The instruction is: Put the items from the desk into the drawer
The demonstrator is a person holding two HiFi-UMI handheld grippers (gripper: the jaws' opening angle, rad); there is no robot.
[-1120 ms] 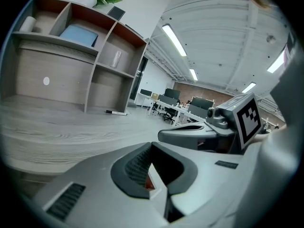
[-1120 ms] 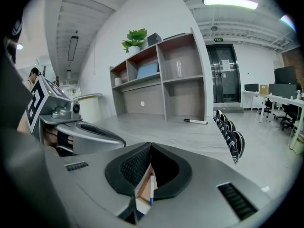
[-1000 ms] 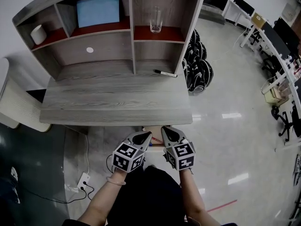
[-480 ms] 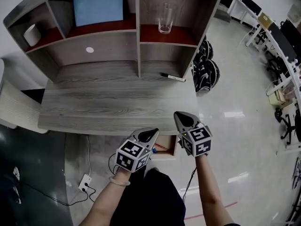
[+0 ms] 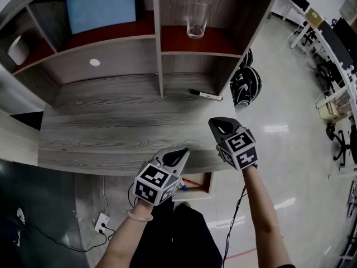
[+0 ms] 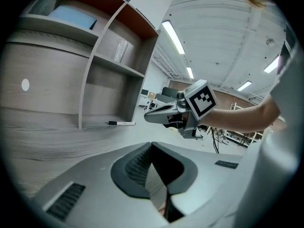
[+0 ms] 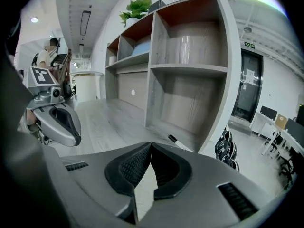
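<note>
Drawer (image 5: 196, 187) open with small things inside, glass (image 5: 197, 17) on shelf (image 5: 173, 39); left gripper (image 5: 179, 153), right gripper (image 5: 218, 123) closed, empty.

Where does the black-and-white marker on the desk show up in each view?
Head view: marker at the desk's back right, under the shelf.
Left gripper view: marker left of centre, above the jaws.
Right gripper view: marker just above the jaws, right of centre.
Shared landmark: shelf divider, immediately left of it everywhere.
</note>
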